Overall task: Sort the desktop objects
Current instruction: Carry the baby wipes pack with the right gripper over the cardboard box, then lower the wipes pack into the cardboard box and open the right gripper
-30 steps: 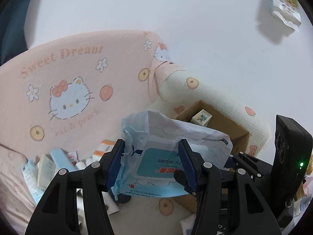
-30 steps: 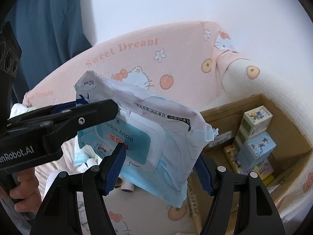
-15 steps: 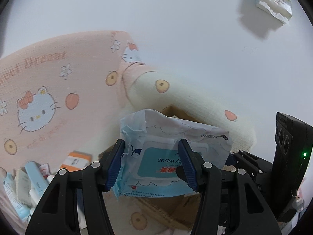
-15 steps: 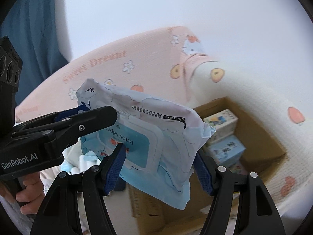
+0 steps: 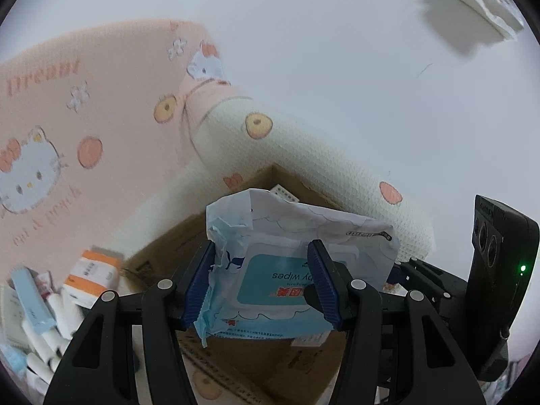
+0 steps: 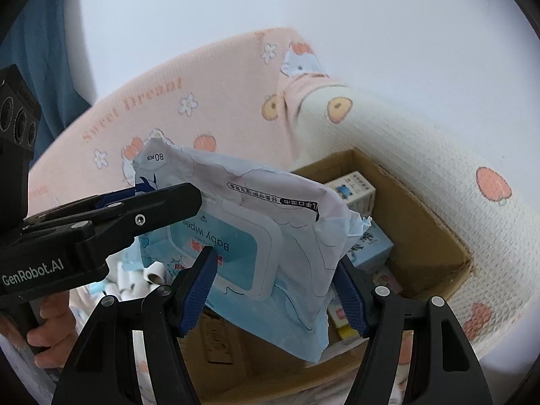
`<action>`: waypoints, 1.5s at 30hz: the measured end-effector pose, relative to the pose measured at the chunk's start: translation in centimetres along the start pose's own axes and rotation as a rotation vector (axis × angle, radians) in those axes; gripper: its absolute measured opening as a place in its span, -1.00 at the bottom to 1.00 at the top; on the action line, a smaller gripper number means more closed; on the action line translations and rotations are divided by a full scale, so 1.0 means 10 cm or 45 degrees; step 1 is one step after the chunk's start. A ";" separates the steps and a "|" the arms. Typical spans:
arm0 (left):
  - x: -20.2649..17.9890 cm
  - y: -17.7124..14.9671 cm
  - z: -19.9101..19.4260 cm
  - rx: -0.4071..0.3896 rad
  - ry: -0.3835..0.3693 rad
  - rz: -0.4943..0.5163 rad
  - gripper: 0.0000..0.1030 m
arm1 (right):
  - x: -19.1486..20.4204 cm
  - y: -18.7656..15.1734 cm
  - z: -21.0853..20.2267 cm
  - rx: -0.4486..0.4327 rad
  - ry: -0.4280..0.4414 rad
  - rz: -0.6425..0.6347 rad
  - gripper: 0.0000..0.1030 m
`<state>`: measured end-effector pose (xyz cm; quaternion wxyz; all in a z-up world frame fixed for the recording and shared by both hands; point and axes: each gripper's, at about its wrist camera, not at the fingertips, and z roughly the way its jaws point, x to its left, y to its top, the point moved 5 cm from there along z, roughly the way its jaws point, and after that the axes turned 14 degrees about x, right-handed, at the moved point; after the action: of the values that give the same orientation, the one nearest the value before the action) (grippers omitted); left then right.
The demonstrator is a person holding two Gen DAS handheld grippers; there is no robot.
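Item: baby wipes pack (image 5: 297, 270) held in air above cardboard box (image 6: 422, 222) | my left gripper (image 5: 263, 287): clamped on its left end; pack between both pads | my right gripper (image 6: 276, 290): closed on its right end; pack between jaws

Wipes pack (image 6: 256, 236): showing white film with pale cloud outlines, a light blue lid panel, red characters and dark "Baby wipes" lettering.
Gripper pads (image 5: 199, 283): showing ribbed dark blue on black frames.
Cloth (image 5: 101, 108): showing pink at the left of the frame with white cat faces, red bows, white flowers and orange peaches.
Cream section (image 6: 422, 155): showing waffle weave with peach prints.
Box (image 6: 425, 216): showing plain brown cardboard.
Carton (image 5: 91, 275): showing white with orange bands at lower left.
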<state>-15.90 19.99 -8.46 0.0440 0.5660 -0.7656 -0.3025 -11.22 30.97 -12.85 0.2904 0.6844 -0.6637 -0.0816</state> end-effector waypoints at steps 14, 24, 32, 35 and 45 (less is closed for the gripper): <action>-0.04 0.19 0.63 0.168 -0.158 -0.148 0.16 | -0.44 0.20 0.23 0.181 -0.200 -0.093 0.30; -0.03 0.10 0.99 0.308 -0.200 -0.242 0.16 | -0.71 0.11 0.53 0.372 -0.187 -0.056 0.28; 0.13 0.00 1.16 0.416 -0.302 -0.402 0.16 | -0.64 0.17 0.73 0.535 -0.218 -0.163 0.28; 0.14 -0.10 1.29 0.495 -0.304 -0.437 0.15 | -0.73 0.15 0.89 0.681 -0.172 -0.143 0.29; 0.13 -0.26 1.62 0.664 -0.669 -0.689 0.03 | -0.69 0.11 1.17 0.874 -0.180 -0.251 0.12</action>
<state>-20.82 25.02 -23.29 -0.3763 0.6420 -0.6259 -0.2336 -18.71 34.29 -23.74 -0.0122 0.7954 -0.6017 0.0714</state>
